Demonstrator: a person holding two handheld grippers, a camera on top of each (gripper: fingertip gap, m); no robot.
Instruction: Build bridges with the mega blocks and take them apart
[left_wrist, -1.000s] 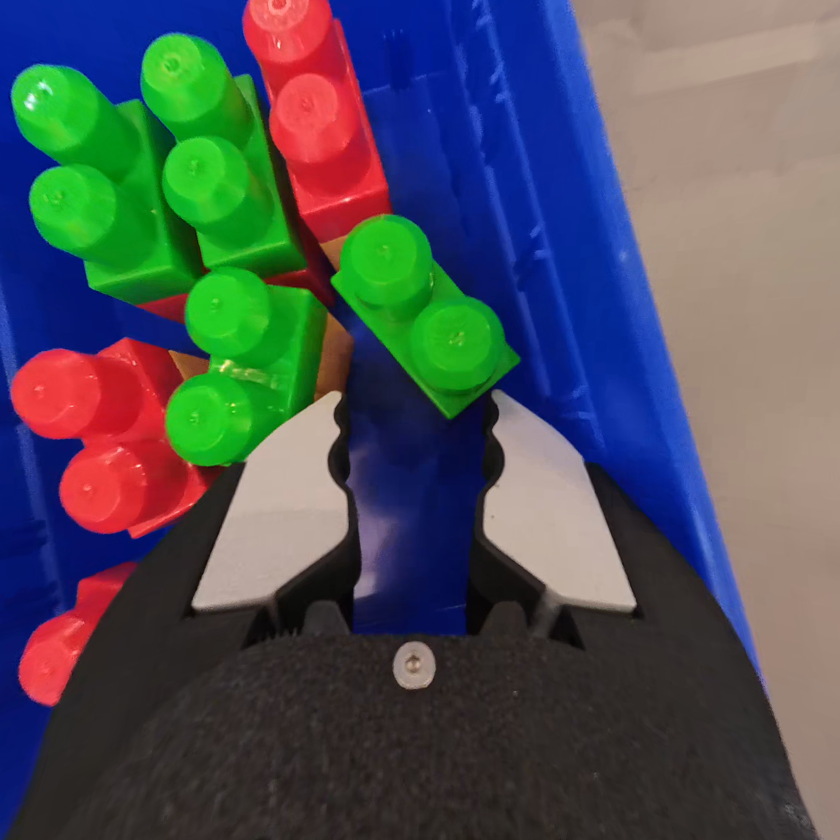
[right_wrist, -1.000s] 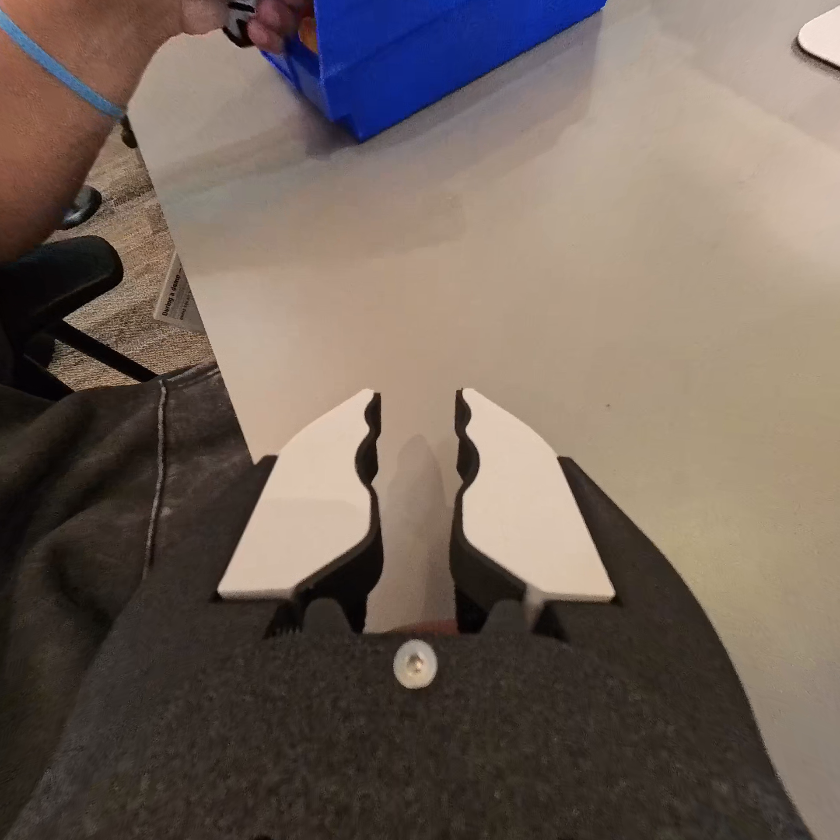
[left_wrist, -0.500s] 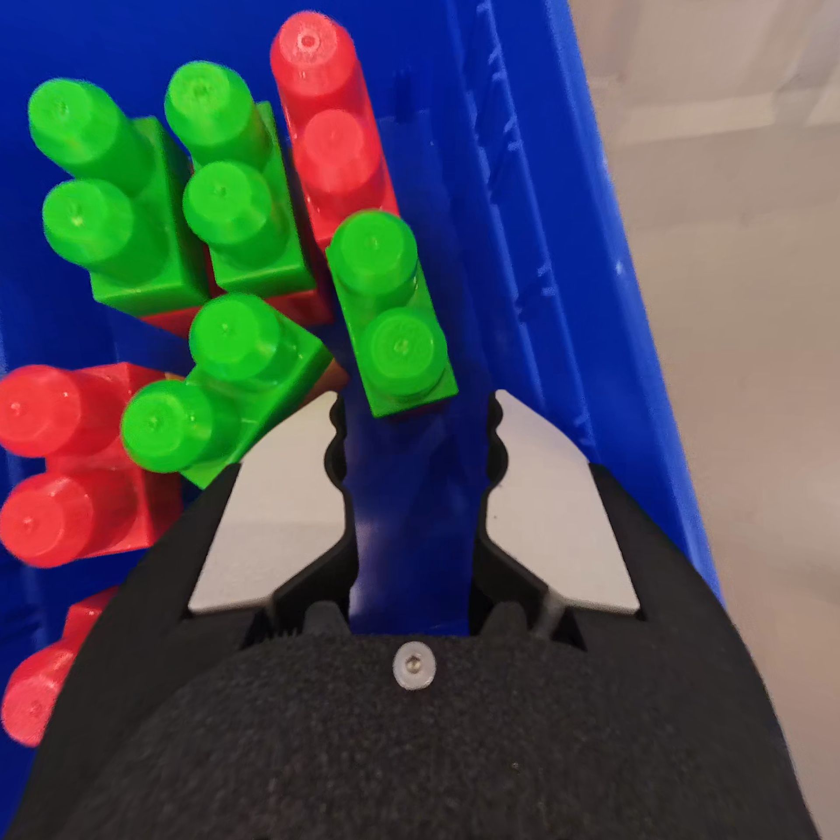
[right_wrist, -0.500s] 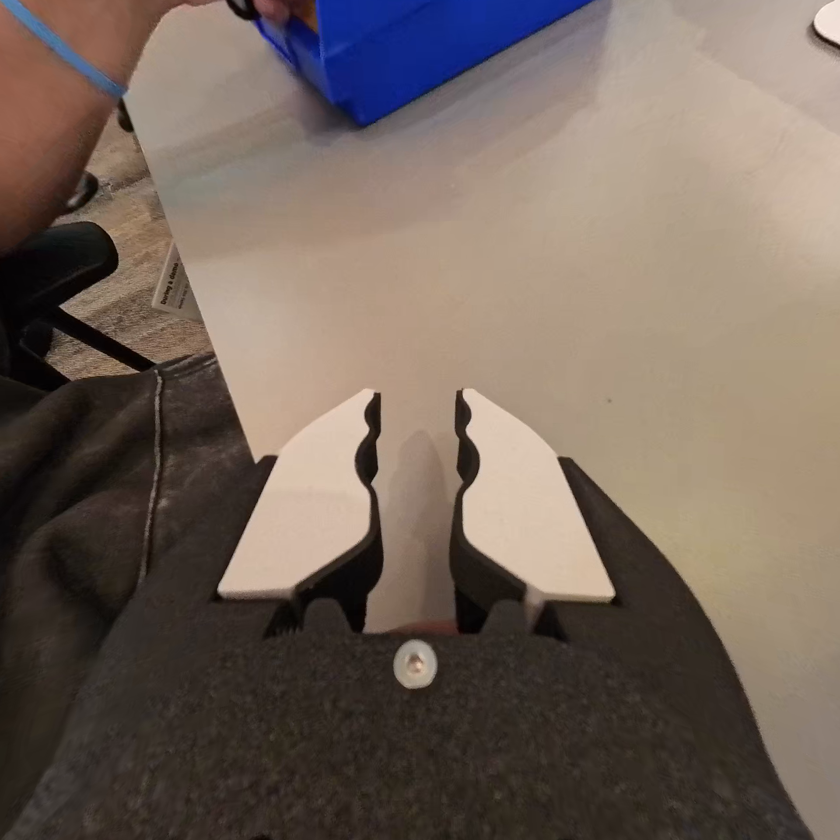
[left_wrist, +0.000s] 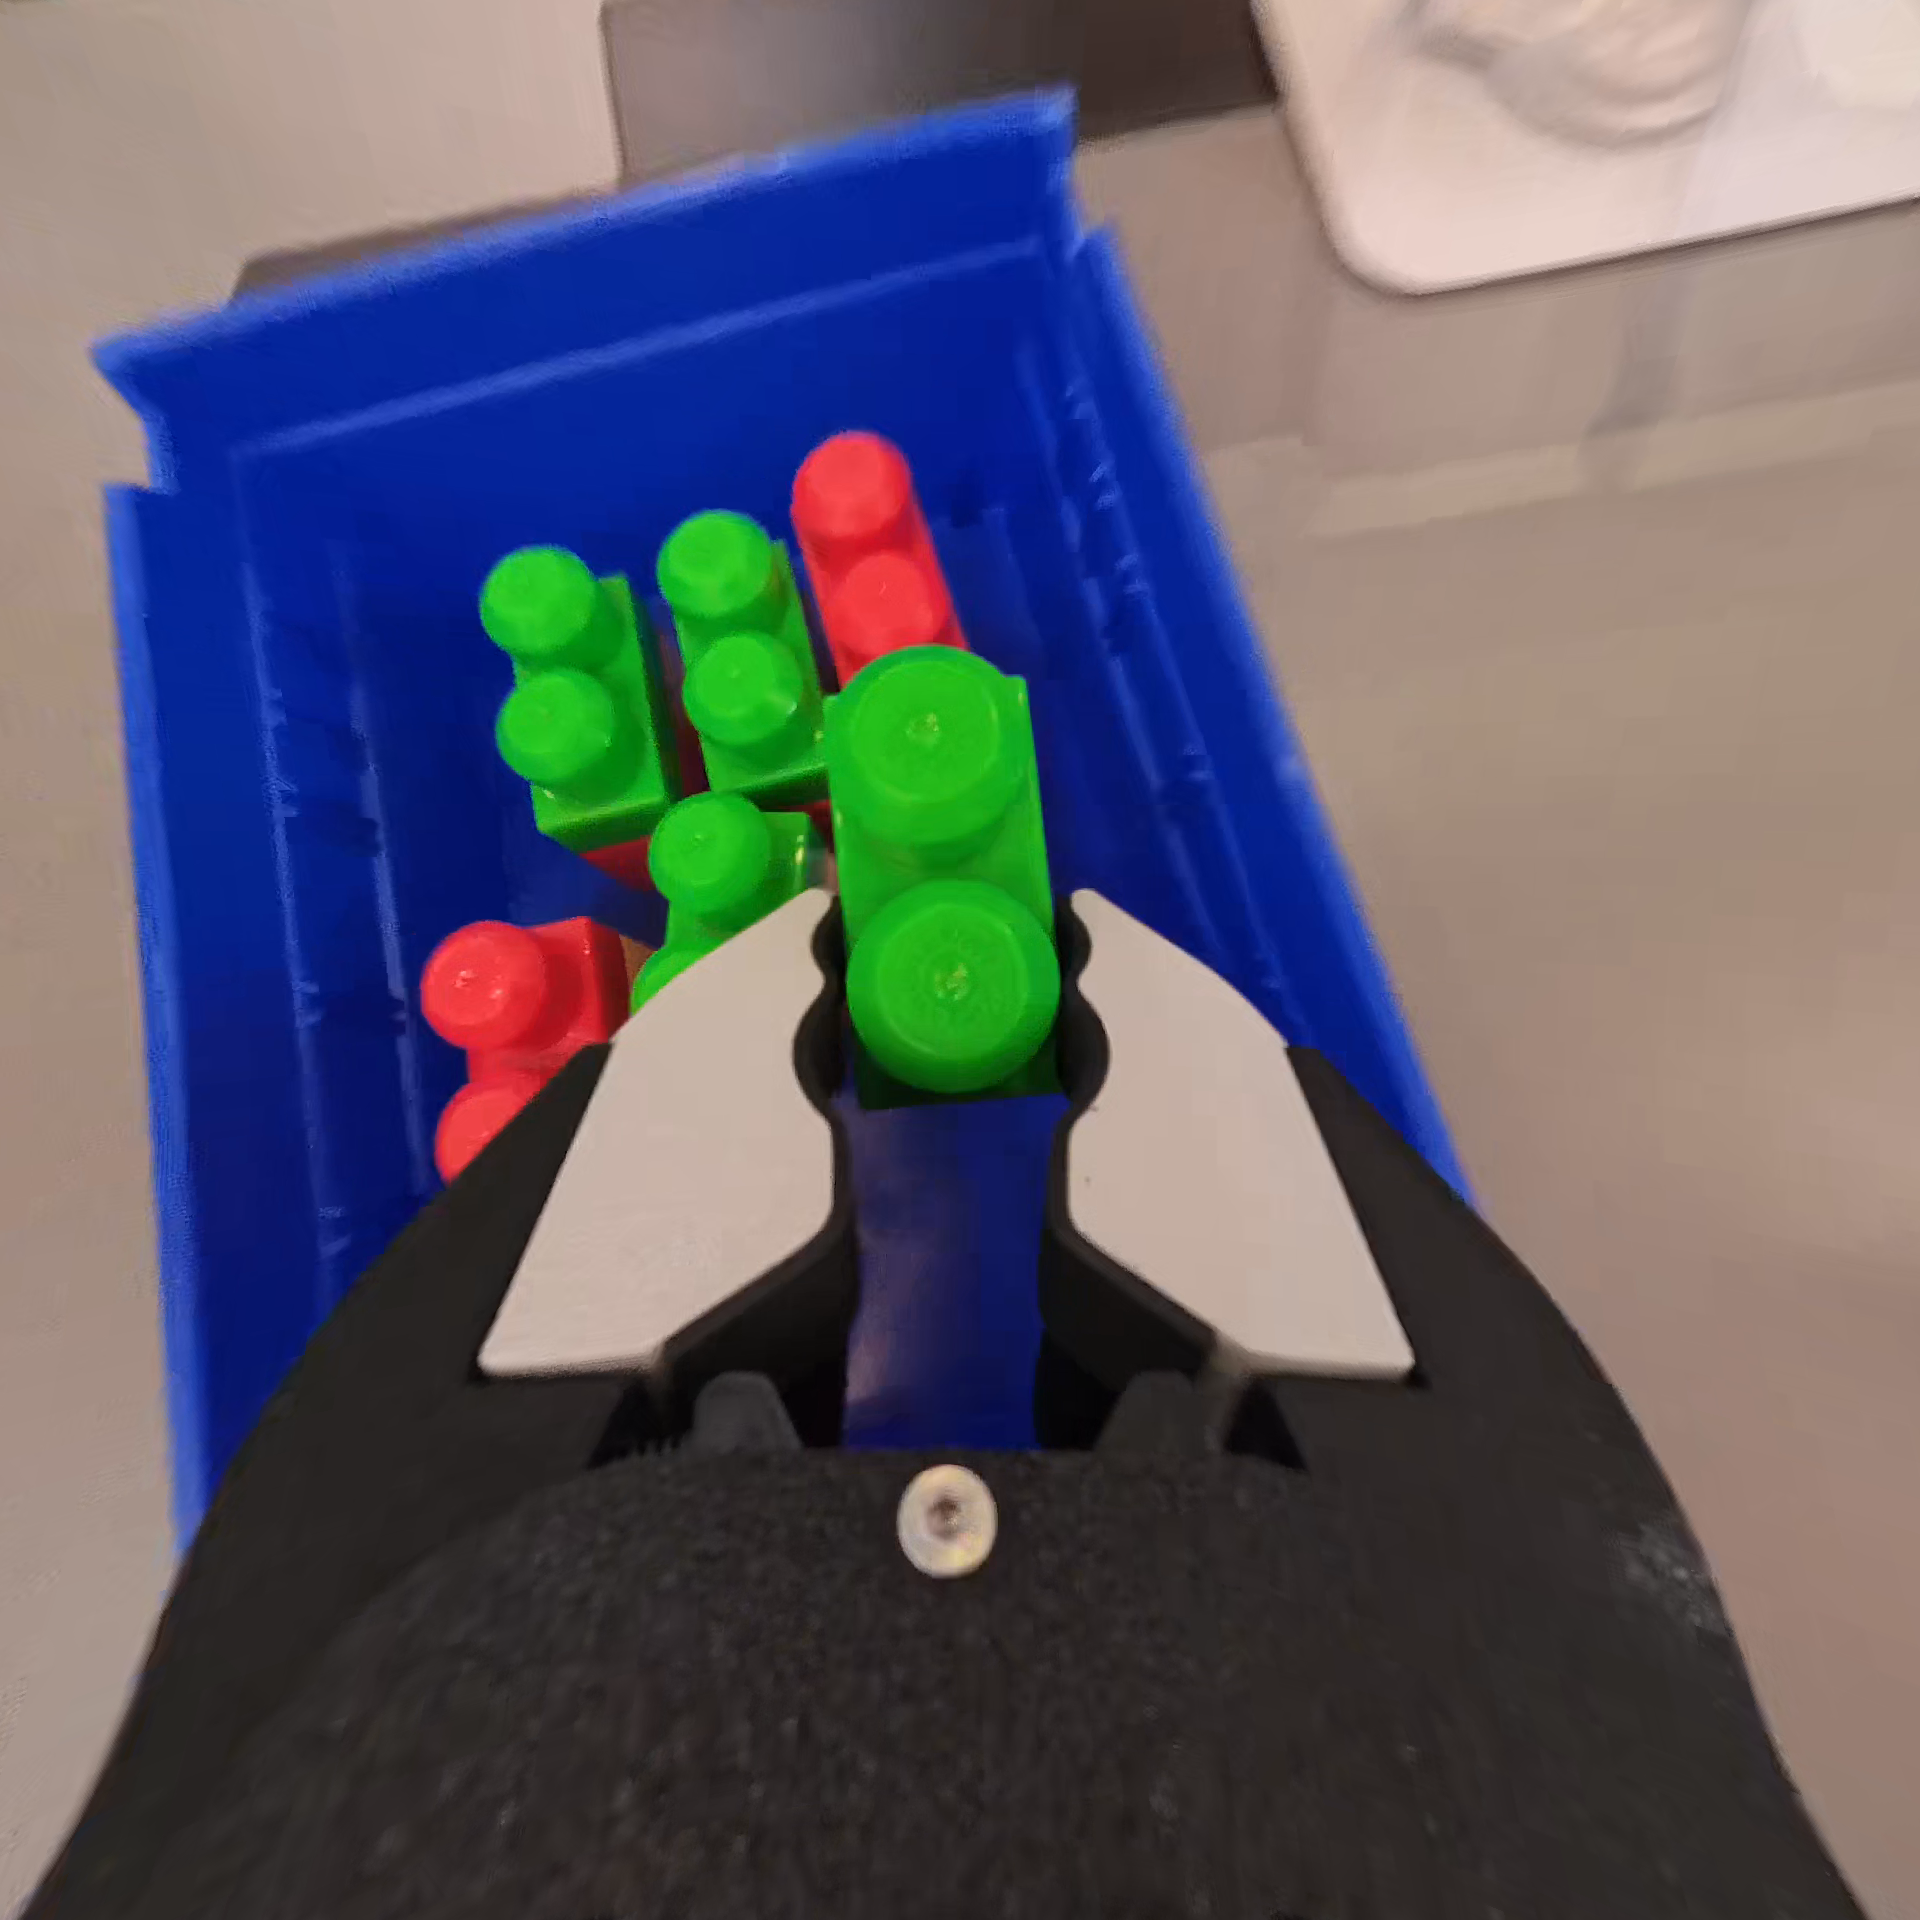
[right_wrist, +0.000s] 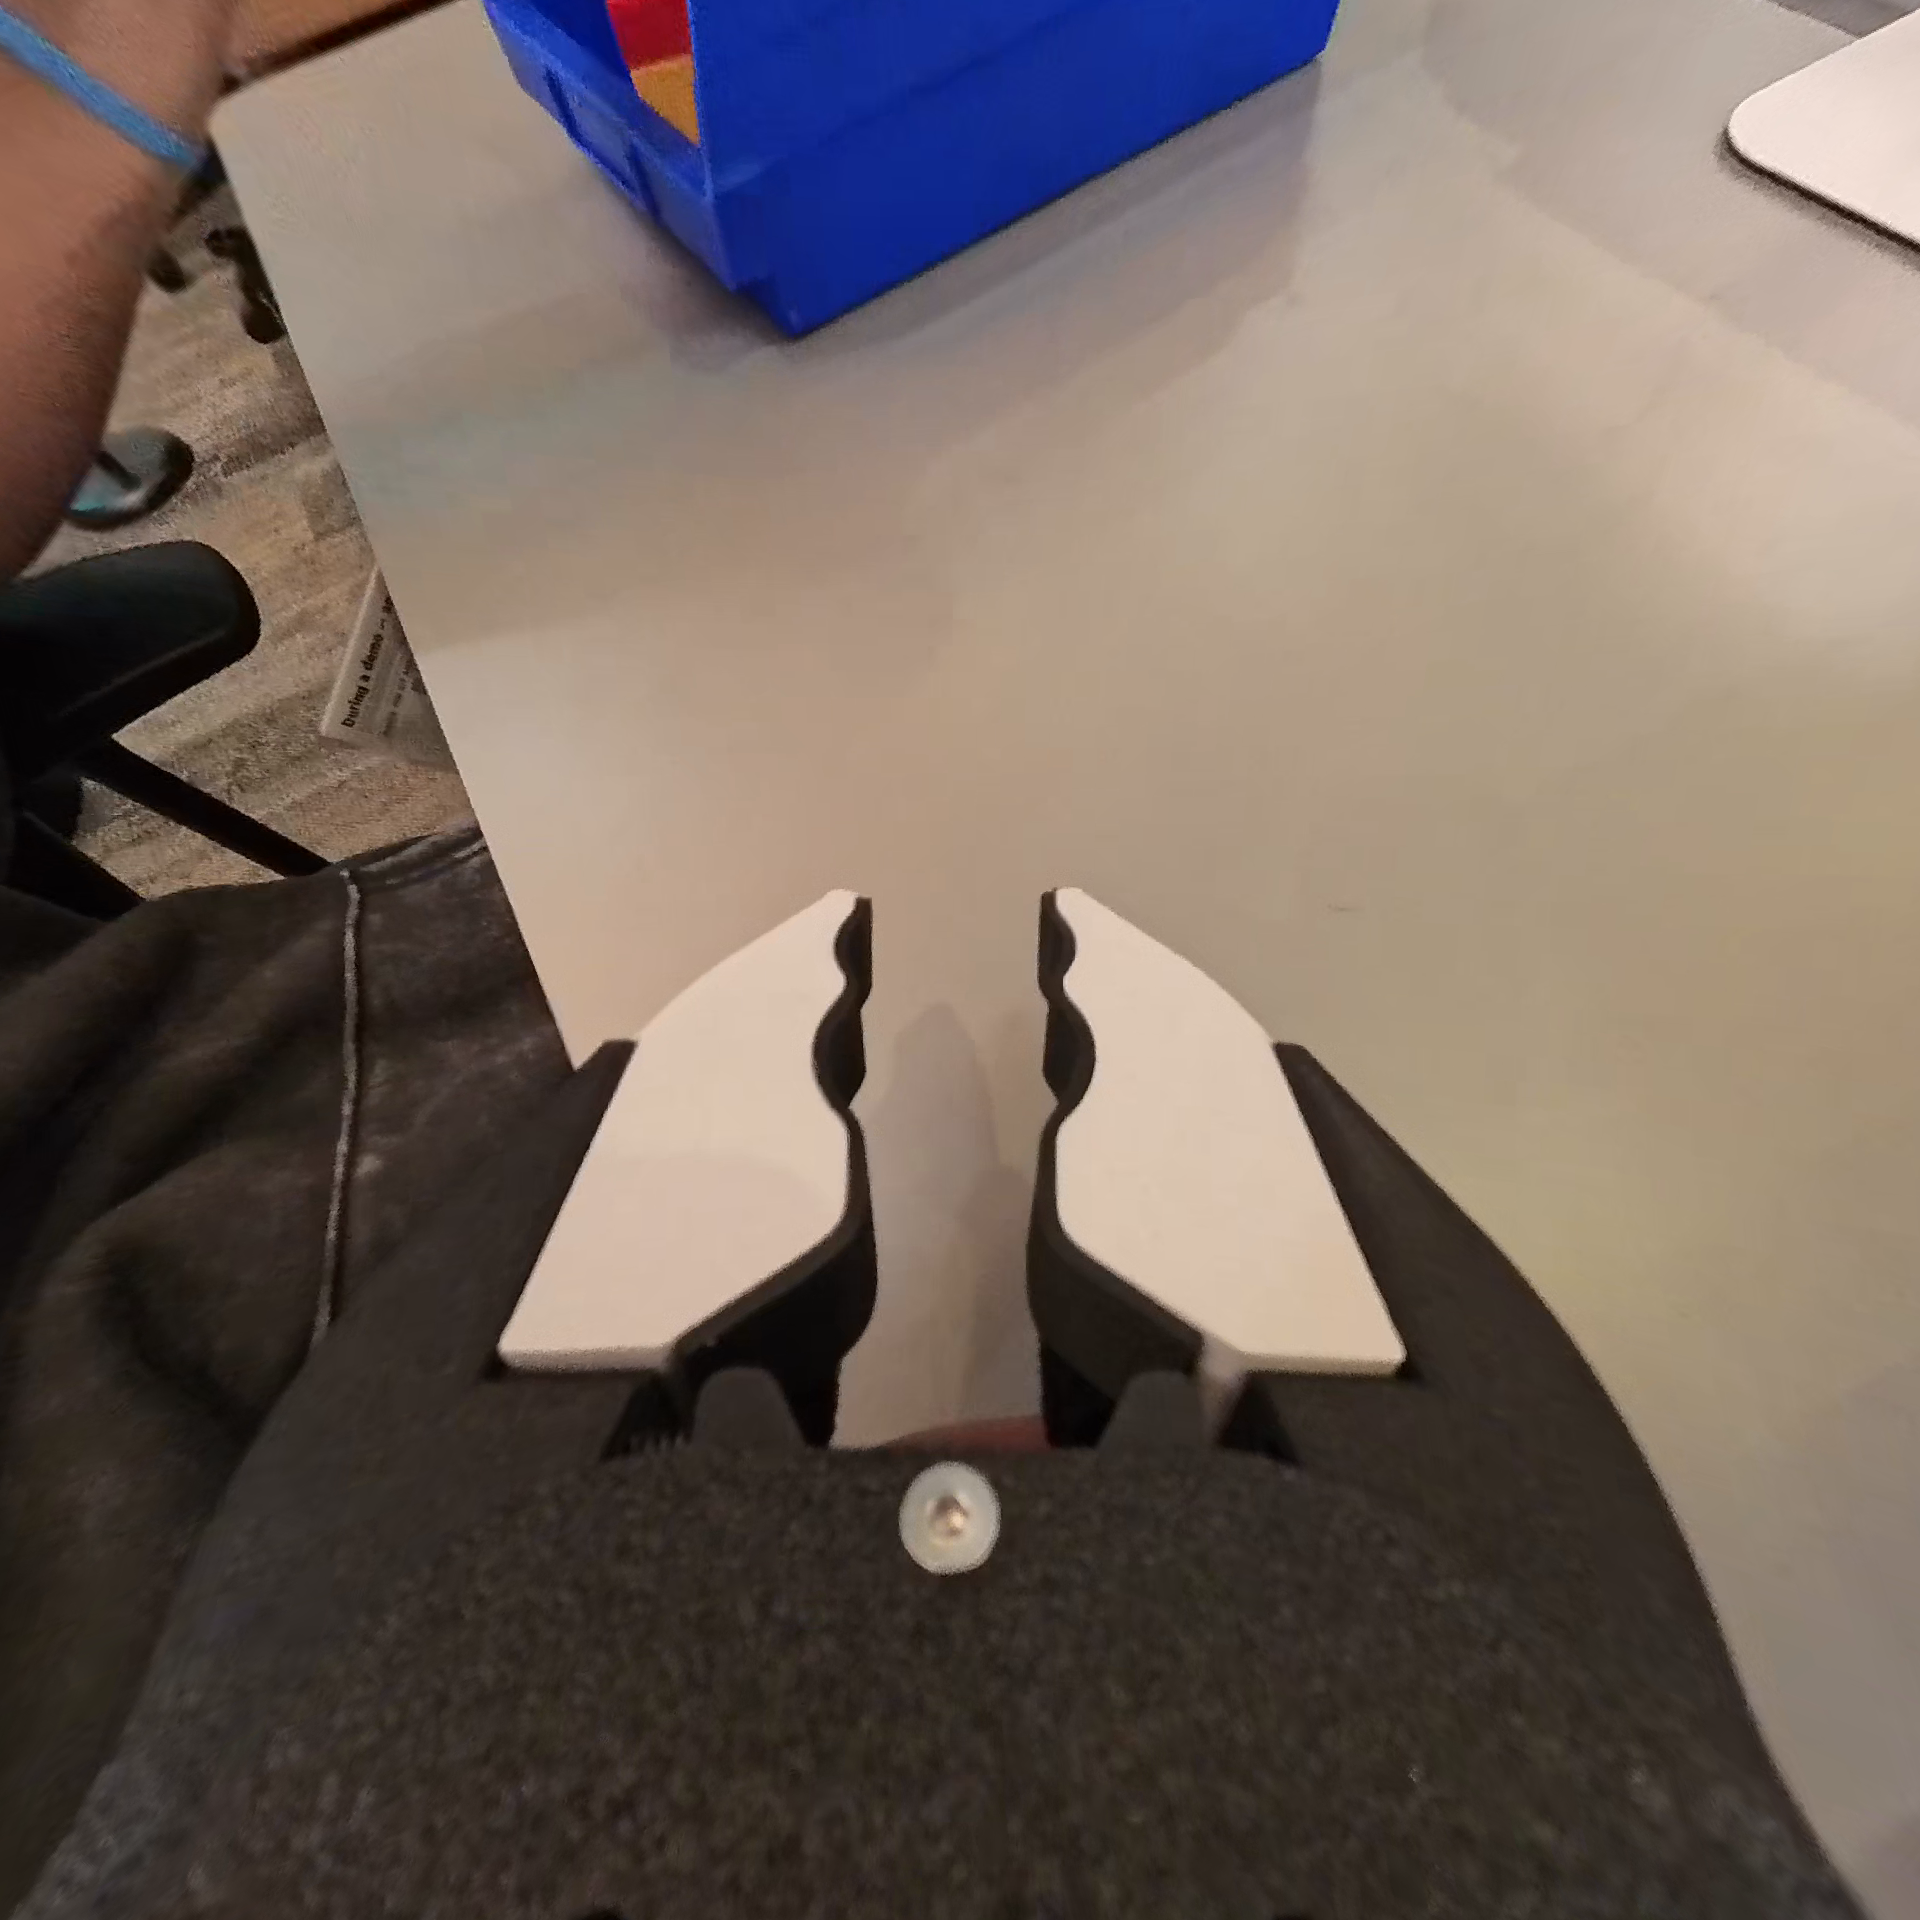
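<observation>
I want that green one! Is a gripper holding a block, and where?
The left gripper pinches a green two-stud plastic block by its near stud end. The right gripper holds nothing.

blocks (left_wrist: 727, 707) in bin (left_wrist: 582, 343) | bin on table (right_wrist: 1247, 623)

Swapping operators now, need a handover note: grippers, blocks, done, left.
Left gripper: shut on a green block, held above the blue bin.
Right gripper: open and empty, over bare table near the front edge.
Blocks: the other green and red ones sit studs-up in the bin; none on the table.
Done: first block picked.
Left: carry it out to the table, fetch more, build the bridges, then take them apart.
</observation>
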